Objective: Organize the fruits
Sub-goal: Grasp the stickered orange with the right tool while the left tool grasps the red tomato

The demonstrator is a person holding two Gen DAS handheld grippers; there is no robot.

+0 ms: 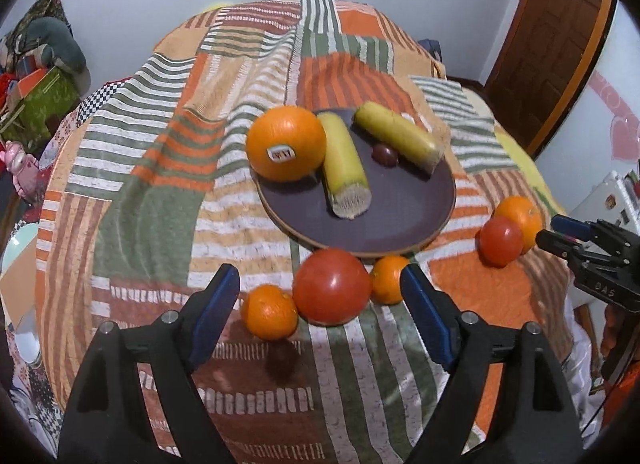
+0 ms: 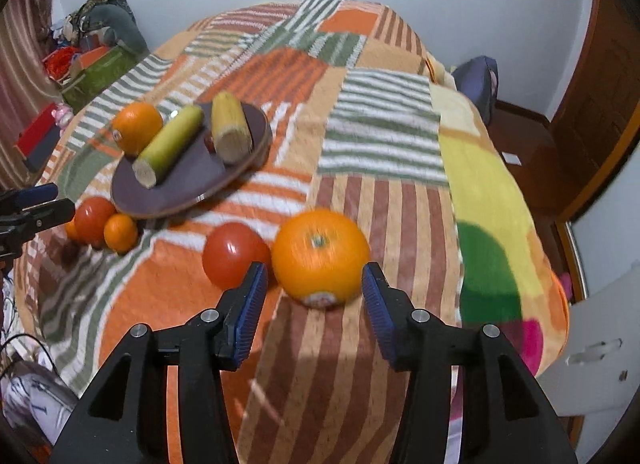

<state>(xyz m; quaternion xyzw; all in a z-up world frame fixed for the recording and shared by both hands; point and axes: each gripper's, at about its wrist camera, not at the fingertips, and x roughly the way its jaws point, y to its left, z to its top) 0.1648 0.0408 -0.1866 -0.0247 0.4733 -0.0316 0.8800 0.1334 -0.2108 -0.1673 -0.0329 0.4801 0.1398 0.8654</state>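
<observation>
A dark round plate (image 1: 392,219) (image 2: 176,191) lies on the patchwork bedspread. It holds two yellow-green corn cobs (image 1: 344,163) (image 2: 170,143), a small dark fruit (image 1: 385,154) and a big stickered orange (image 1: 286,143) (image 2: 137,127) at its rim. My left gripper (image 1: 320,288) is open around a red tomato (image 1: 331,286) flanked by two small oranges (image 1: 269,312) (image 1: 389,279). My right gripper (image 2: 314,284) (image 1: 560,232) is open around a large orange (image 2: 320,256) with a second tomato (image 2: 234,254) to its left; both show in the left view (image 1: 518,217) (image 1: 500,240).
The bedspread (image 1: 160,191) drops off at the front and sides. Boxes and soft toys (image 1: 36,75) are piled on the left. A wooden door (image 1: 560,39) stands at the right, a white cabinet (image 2: 600,352) at the near right.
</observation>
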